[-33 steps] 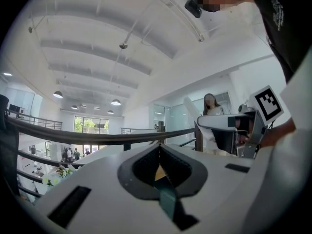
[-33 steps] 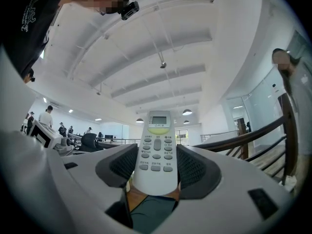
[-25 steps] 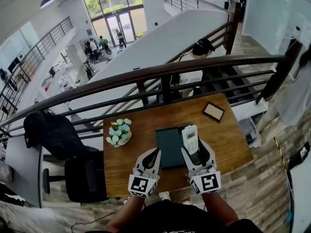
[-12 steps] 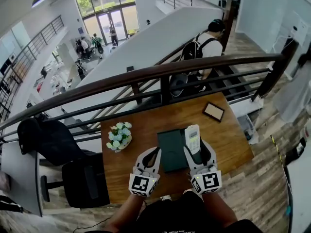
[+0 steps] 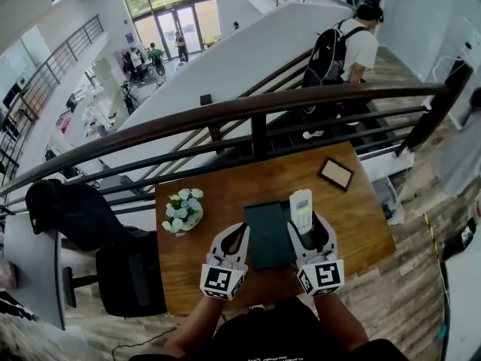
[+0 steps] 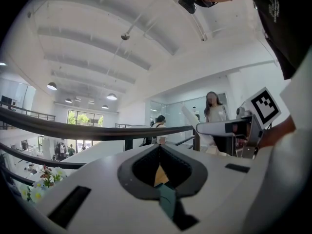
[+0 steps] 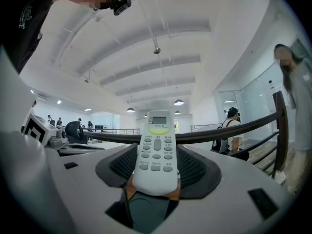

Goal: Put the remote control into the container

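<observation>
- Grips the white remote control (image 7: 155,147) in the right gripper (image 7: 156,155), jaws closed against its lower part, buttons and small screen turned to the camera.
- Holds the remote lifted and pointing away from the person, toward the dark railing (image 5: 225,115).
- From the head view, places the remote at the right edge of the dark flat container (image 5: 267,235); not possible to tell whether over it or just beside it.
- Shows the left gripper (image 6: 158,147) with jaws brought together at the tips, with nothing between them, near the left edge of the container.
- Rests the container on the wooden table (image 5: 218,194), between a small bunch of pale flowers (image 5: 183,207) at the left and a small framed plate (image 5: 336,174) at the far right corner.
</observation>
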The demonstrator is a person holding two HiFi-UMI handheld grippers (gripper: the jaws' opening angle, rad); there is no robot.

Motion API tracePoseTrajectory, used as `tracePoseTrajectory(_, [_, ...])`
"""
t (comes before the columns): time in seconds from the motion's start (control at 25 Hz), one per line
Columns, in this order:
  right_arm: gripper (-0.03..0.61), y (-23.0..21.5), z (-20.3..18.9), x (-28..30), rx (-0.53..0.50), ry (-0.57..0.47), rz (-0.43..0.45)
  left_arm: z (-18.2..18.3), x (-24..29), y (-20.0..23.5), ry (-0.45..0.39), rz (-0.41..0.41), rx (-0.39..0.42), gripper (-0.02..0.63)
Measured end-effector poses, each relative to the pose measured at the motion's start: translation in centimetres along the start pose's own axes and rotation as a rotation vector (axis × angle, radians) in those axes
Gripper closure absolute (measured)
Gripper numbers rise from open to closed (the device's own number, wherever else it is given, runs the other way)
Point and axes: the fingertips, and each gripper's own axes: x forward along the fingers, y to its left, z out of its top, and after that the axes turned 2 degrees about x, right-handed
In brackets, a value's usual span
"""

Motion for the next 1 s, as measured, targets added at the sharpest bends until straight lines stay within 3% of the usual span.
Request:
tracePoseTrajectory(0.36, [0.331,-3.2,-3.0,1.7,0.025,0.074,0.000,-2.2,2.4,0.2,0.057,0.040,-0.020,0.606])
tracePoseTrajectory(0.64, [0.331,-4.3,-5.3,3.1,0.041,0.124,-0.014,-3.7,4.1,0.0,0.087,0.027,-0.007,0.606])
tracePoseTrajectory(1.0, [0.331,-5.8,-8.7,3.6,0.056,0.208,-0.041,-6.5,6.4,-0.2,0.130,0.033,-0.052,0.606])
